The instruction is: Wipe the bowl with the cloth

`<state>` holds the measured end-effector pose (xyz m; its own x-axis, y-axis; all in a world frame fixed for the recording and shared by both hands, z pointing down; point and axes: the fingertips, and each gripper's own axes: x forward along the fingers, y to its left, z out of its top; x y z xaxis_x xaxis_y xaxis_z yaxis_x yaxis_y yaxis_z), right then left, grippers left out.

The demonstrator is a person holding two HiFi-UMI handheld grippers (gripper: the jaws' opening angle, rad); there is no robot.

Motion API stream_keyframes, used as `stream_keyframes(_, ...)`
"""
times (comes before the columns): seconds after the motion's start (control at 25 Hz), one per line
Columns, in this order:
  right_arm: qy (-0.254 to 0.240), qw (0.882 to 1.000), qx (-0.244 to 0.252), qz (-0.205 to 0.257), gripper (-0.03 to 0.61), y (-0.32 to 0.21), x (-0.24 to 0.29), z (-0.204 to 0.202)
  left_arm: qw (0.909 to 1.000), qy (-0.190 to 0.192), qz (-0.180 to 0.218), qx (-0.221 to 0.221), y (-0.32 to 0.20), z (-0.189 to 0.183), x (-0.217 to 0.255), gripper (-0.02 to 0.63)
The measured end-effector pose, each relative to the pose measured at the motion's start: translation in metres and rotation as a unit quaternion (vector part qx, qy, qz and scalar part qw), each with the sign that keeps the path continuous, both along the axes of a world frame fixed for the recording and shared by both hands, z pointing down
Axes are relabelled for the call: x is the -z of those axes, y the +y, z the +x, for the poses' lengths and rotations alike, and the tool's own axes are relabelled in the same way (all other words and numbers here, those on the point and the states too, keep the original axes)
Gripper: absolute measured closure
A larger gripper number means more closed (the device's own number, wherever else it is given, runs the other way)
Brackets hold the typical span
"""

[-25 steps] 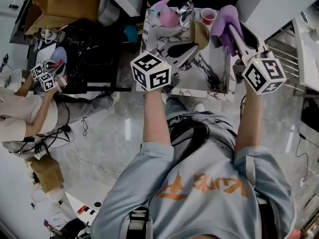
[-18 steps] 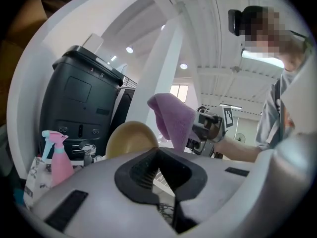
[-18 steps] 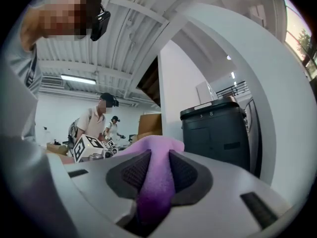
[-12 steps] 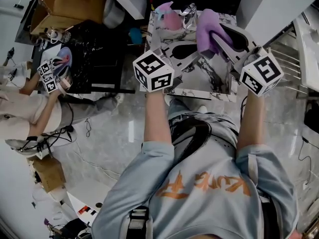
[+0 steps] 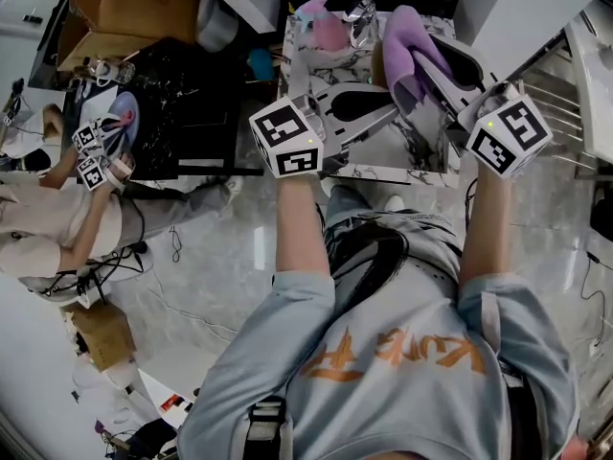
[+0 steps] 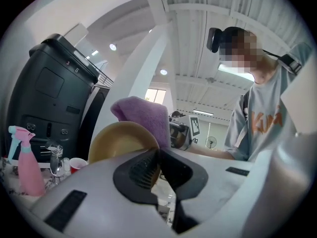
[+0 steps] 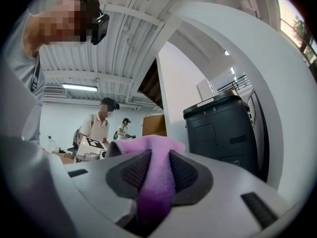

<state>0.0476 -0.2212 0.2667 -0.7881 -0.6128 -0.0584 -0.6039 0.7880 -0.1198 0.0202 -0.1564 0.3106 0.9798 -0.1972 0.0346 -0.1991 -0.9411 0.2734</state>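
Note:
A tan bowl (image 6: pixel 119 140) is held up on edge, its rim pinched by my left gripper (image 6: pixel 157 168), which is shut on it. In the head view the bowl (image 5: pixel 377 65) shows only as a sliver behind the purple cloth (image 5: pixel 404 38), with the left gripper (image 5: pixel 385 104) just below it. My right gripper (image 7: pixel 154 180) is shut on the cloth (image 7: pixel 148 150), which bulges out past the pads. The cloth (image 6: pixel 144 117) rests against the bowl's upper right side. The right gripper (image 5: pixel 421 63) comes in from the right.
A marble-topped table (image 5: pixel 407 151) lies below both grippers. A pink spray bottle (image 6: pixel 27 157), a red cup (image 6: pixel 77 163) and a shiny glass item (image 5: pixel 360 12) stand at its far side. A black machine (image 6: pixel 49 98) is behind. Other people work to the left (image 5: pixel 91 151).
The right gripper has carried the cloth left and up until it lies on the bowl. The red cup seen earlier is now covered from above. The left gripper has barely moved.

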Motion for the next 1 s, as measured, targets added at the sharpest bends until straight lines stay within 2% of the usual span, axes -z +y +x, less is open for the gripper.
stream_keyframes(0.24,-0.015,0.999,-0.040,-0.013,0.454,-0.008,-0.003,0.015,0.9983,-0.002,-0.010,-0.057,0.019,0.009,-0.002,0.584)
stream_keyframes(0.48,-0.026,0.995,-0.090,-0.035,0.454,-0.016,-0.011,0.035,0.9920,0.026,-0.020,-0.122,0.041,0.015,0.004,0.584)
stream_keyframes(0.72,-0.034,0.991,-0.118,-0.054,0.454,-0.018,-0.021,0.050,0.9879,0.062,-0.017,-0.141,0.046,0.018,0.015,0.584)
stream_keyframes(1.0,-0.027,0.985,-0.149,-0.082,0.454,-0.021,-0.039,0.064,0.9836,0.118,-0.012,-0.136,0.042,0.018,0.030,0.584)
